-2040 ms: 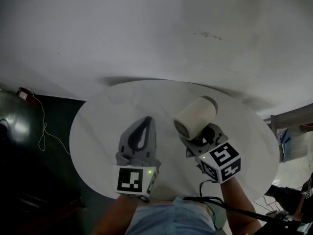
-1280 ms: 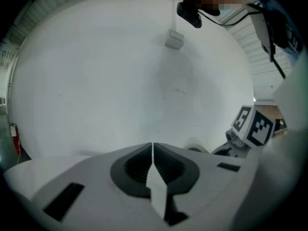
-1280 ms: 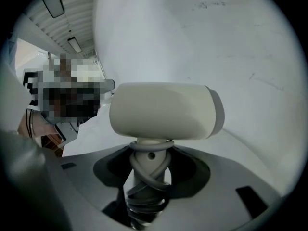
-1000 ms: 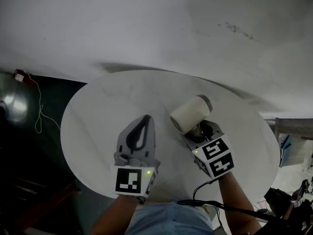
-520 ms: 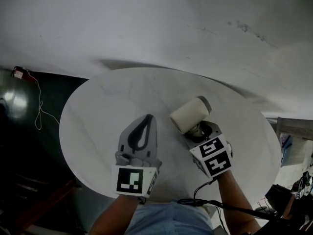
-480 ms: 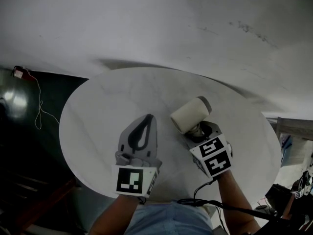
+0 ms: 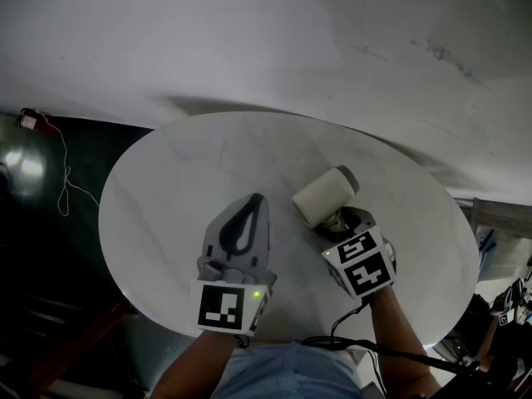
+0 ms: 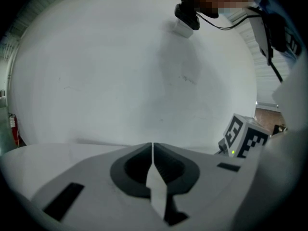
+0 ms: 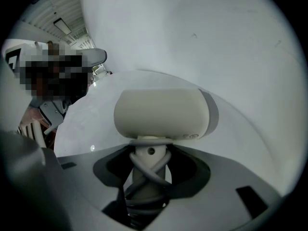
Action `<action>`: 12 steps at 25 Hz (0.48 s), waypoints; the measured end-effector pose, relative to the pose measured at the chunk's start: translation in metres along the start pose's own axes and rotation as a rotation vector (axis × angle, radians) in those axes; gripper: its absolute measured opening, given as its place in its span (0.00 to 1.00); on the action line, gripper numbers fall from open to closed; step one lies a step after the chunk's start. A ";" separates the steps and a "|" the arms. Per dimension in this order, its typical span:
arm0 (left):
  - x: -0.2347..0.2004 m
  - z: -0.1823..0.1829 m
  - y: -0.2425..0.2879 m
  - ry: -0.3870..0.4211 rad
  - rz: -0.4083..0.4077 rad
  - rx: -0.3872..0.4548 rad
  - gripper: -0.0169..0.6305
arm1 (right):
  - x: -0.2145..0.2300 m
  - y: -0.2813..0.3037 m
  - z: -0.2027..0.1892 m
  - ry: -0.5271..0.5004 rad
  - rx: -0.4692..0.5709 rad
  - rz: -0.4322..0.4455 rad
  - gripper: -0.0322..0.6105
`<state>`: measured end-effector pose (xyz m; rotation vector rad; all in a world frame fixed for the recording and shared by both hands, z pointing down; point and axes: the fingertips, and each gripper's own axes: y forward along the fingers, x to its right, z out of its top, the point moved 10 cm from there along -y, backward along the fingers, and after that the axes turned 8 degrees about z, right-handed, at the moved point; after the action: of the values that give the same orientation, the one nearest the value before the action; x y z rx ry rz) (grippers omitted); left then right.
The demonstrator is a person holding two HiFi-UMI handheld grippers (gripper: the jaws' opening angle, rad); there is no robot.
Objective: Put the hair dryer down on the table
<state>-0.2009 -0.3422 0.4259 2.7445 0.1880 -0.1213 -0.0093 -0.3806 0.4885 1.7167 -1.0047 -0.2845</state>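
Note:
A cream hair dryer (image 7: pixel 322 194) with a grey back end hangs over the right middle of the round white table (image 7: pixel 174 173). My right gripper (image 7: pixel 337 220) is shut on its handle, which has the grey cord wound round it. In the right gripper view the barrel (image 9: pixel 161 113) lies crosswise just past the jaws, and the handle (image 9: pixel 148 170) runs down between them. I cannot tell whether the barrel touches the tabletop. My left gripper (image 7: pixel 253 203) hovers beside it to the left, shut and empty, its jaw tips meeting (image 8: pixel 152 148).
The table's near edge runs just behind both grippers. Dark floor with a thin cable (image 7: pixel 62 191) lies to the left. A black cord (image 7: pixel 366 349) trails from the right gripper toward the person. Clutter stands at the far right edge (image 7: pixel 507 306).
The right gripper has sunk a little toward the tabletop with the hair dryer and tipped more steeply down. The left gripper has stayed where it was, shut.

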 end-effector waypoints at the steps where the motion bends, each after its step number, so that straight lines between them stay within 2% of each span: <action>1: -0.001 0.000 0.001 -0.002 0.000 -0.001 0.05 | 0.000 0.001 0.001 -0.003 -0.005 -0.001 0.38; 8: -0.003 -0.004 0.004 -0.009 0.000 -0.007 0.05 | -0.002 0.007 0.001 -0.072 -0.035 -0.069 0.39; 12: -0.004 -0.003 0.004 -0.010 0.002 -0.009 0.05 | -0.002 0.008 0.000 -0.066 -0.025 -0.075 0.39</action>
<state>-0.2038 -0.3447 0.4306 2.7347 0.1827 -0.1327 -0.0145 -0.3796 0.4950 1.7345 -0.9822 -0.4031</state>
